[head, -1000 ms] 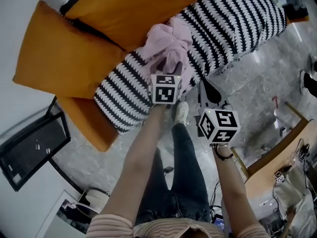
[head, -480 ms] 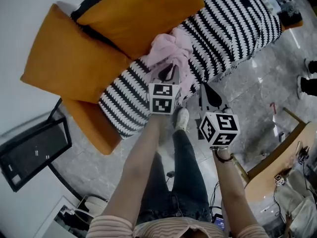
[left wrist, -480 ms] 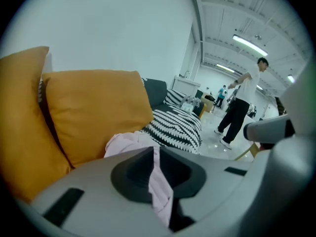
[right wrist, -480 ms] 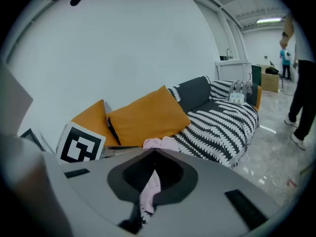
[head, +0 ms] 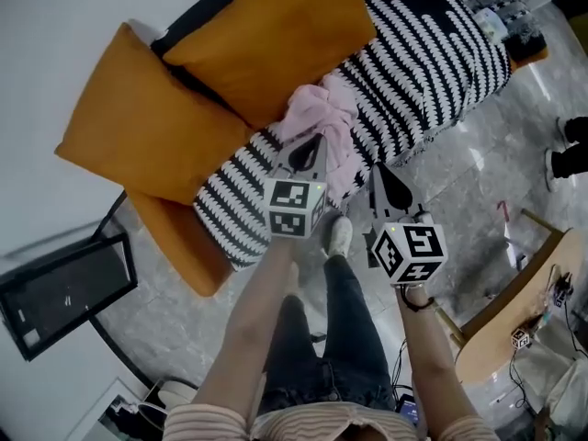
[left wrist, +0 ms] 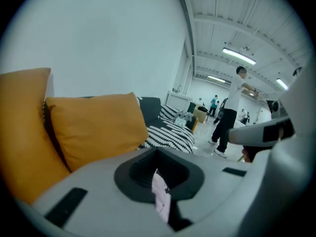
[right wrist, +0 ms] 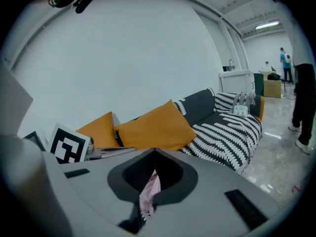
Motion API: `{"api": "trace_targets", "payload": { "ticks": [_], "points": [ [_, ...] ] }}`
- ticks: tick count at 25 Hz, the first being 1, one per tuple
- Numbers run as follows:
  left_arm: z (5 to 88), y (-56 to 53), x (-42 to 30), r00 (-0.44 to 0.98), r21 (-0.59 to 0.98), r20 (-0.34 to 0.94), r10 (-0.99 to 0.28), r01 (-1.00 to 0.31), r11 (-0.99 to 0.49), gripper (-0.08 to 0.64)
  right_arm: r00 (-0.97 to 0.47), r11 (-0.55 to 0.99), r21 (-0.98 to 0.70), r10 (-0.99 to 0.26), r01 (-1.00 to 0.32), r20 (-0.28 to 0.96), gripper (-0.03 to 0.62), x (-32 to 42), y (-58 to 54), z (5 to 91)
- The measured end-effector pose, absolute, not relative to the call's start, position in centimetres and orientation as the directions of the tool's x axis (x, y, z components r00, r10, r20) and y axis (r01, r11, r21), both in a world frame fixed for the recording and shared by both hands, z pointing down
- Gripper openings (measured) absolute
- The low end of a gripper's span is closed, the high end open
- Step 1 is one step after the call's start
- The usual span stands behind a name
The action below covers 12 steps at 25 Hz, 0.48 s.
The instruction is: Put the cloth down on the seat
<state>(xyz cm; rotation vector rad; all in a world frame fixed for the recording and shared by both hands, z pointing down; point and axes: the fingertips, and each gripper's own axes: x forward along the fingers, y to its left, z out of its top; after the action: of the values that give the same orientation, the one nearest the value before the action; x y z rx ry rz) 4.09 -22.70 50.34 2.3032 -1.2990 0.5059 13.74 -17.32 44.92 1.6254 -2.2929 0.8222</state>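
The cloth (head: 322,125) lies heaped on the striped seat (head: 432,53), straight ahead of the left gripper (head: 310,147), its long axis trailing toward the seat's front edge. The left gripper and the right gripper (head: 380,173) are both closed, each pinching a pink fold. A second earlier the left gripper sat deeper in the heap.

Striped seat (head: 432,53) bears orange cushions (head: 266,39) and pink cloth (head: 322,118).

Bright, even indoor light — ceiling strip lights (left wrist: 239,56) overhead; soft glare on floor (head: 487,168); gripper views fisheye, dark corners.
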Motion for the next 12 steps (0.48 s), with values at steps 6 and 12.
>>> {"api": "trace_targets", "payload": {
  "ticks": [6,12],
  "points": [
    [45.3,-22.2,3.3,0.516,0.190,0.435,-0.738,-0.854,-0.485,0.011,-0.367,0.250,-0.307,-0.828,-0.918,0.424,0.006,13.1,-17.0,41.7],
    [41.7,-21.4,2.6,0.532,0.185,0.386,-0.754,-0.845,-0.501,0.011,-0.361,0.262,-0.285,-0.848,-0.922,0.387,0.006,12.8,-16.1,38.8]
  ]
}}
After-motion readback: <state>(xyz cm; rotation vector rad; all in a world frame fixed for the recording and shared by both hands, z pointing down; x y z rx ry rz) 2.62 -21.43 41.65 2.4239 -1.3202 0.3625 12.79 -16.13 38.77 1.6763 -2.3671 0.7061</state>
